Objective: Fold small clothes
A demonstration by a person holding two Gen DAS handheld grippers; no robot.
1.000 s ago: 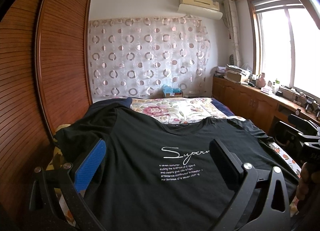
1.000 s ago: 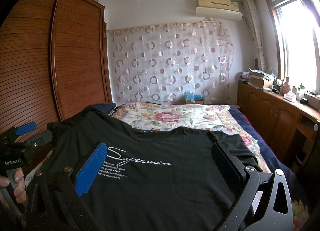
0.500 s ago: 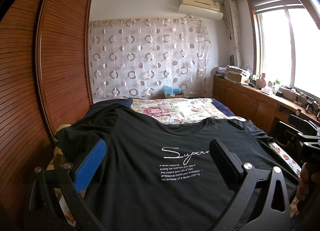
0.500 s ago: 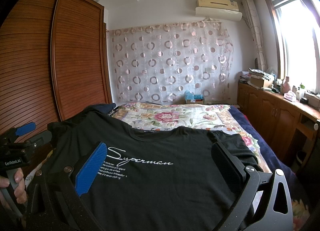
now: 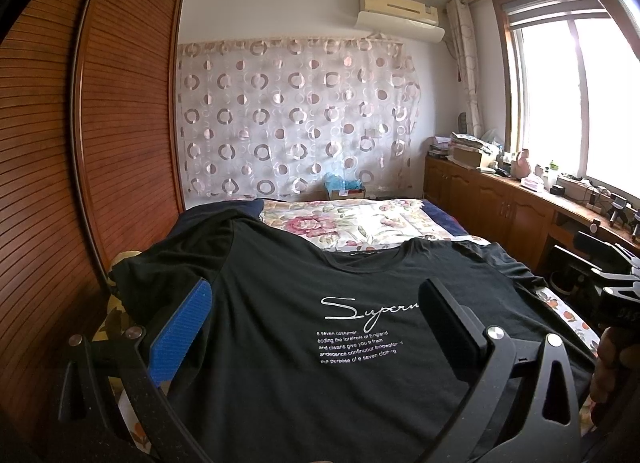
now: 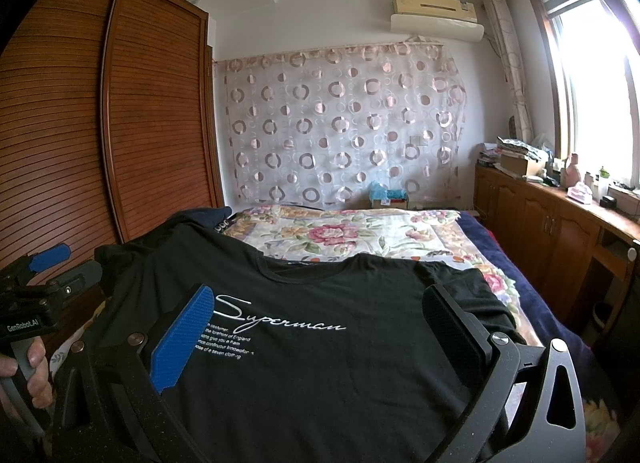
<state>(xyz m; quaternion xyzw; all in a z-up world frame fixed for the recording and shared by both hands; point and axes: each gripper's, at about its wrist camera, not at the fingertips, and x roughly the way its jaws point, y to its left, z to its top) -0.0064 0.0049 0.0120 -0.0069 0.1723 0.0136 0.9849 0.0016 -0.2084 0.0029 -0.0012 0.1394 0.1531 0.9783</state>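
So the black t-shirt [image 5: 304, 327] is lying flat, print side up, on the near end of the bed [image 5: 360, 219], neck hole pointing away at 12 o'clock, and nothing's been folded yet as far as I can judge. Both claws are spread wide and empty: the left gripper [image 5: 316, 327] hangs over the left-middle of the chest and the right gripper [image 6: 320, 327] over the right-middle, neither touching fabric that I can make out. If I were doing this step I'd go for a sleeve or a side hem first, pinch only the top edge right at the seam so the bedspread doesn't get grabbed too, and keep the shirt taut between the two grips so it folds in a straight line instead of bunching. The left sleeve looks rumpled and droops off the bed edge at about 9 o'clock, so probably smooth that out before folding. The left wrist view shows that droopy sleeve and the cluttered wooden counter [image 5: 520, 199] under the window at 3 o'clock, but cuts the print off behind its finger. The right wrist view gets the whole "Superman" print [image 6: 280, 323], the right sleeve [image 6: 472, 295] at 3 o'clock, and the left hand [image 6: 28, 371] gripping its handle at 8 o'clock.
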